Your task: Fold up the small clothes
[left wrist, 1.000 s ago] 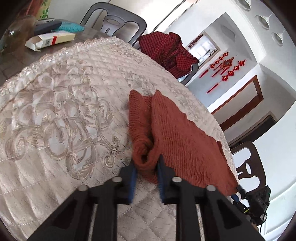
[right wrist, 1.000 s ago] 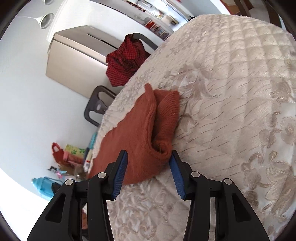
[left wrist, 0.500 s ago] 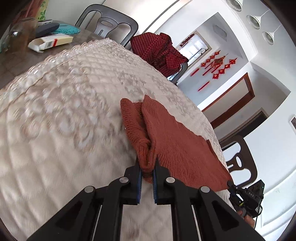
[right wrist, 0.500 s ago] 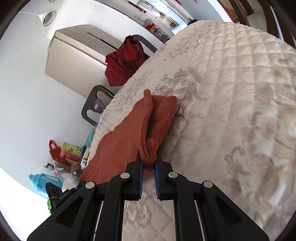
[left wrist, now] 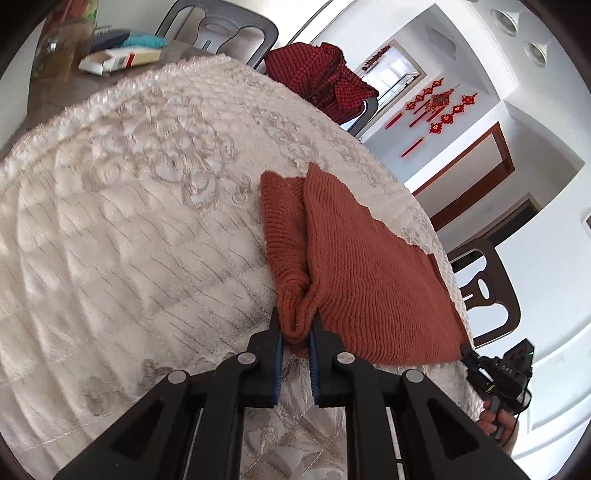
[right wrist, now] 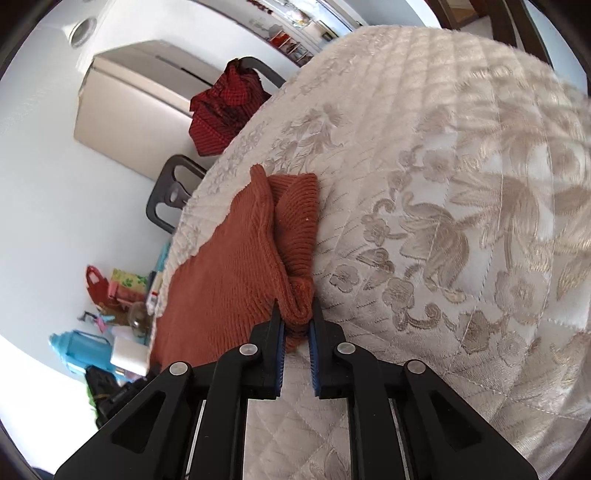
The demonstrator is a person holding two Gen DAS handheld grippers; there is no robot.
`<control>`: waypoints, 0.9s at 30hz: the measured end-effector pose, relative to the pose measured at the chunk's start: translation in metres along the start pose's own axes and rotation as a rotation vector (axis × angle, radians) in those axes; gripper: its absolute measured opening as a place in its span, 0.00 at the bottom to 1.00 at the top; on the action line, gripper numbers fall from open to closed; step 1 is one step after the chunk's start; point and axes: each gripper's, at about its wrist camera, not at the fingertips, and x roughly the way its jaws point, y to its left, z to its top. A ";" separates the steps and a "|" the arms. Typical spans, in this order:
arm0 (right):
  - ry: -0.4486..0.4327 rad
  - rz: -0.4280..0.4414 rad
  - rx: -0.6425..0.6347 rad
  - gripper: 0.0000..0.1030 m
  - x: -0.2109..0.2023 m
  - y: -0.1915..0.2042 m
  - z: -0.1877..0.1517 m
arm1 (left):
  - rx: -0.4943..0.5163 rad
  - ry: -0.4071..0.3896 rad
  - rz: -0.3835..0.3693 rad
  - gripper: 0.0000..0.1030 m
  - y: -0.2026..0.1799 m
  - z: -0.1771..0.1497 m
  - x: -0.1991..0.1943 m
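The left gripper [left wrist: 295, 338] pinches a bunched corner of the rust knit [left wrist: 362, 280], and the right gripper [right wrist: 295, 325] pinches the matching corner at the other end of the same near edge; on both, the jaws are easing slightly apart, though the pads still press on the wool. The knit lies on the quilted cloth [left wrist: 129, 229], its near edge rolled into a thick fold between the two grips and its far part spread flat toward the table's edge. It looks soft, light and stretchy: a chunky ribbed weave that will sag between the grippers, give under a pull, and cling to the embroidered cloth rather than slide. A hold on the doubled, rolled corners seems best, since a single layer would likely stretch and slip free; the present holds are small bites near the tips, so a loosened pinch could drop a corner. Beyond the knit, a red checked garment [left wrist: 317, 77] hangs over a chair [left wrist: 218, 26], and a carton [left wrist: 118, 61] sits on the bare tabletop past the cloth.
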 end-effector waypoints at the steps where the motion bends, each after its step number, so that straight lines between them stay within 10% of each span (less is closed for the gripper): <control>1: -0.016 -0.034 -0.047 0.15 -0.005 0.007 0.000 | 0.011 -0.012 0.010 0.17 0.000 0.001 -0.004; 10: -0.122 -0.065 -0.285 0.16 -0.021 0.052 0.008 | 0.104 -0.152 0.030 0.18 -0.025 0.022 -0.026; 18: -0.037 -0.109 -0.249 0.16 0.039 0.038 0.030 | 0.163 0.002 0.017 0.21 -0.042 0.030 0.052; 27: -0.060 -0.059 -0.296 0.11 0.039 0.057 0.043 | 0.221 -0.035 0.018 0.22 -0.062 0.051 0.050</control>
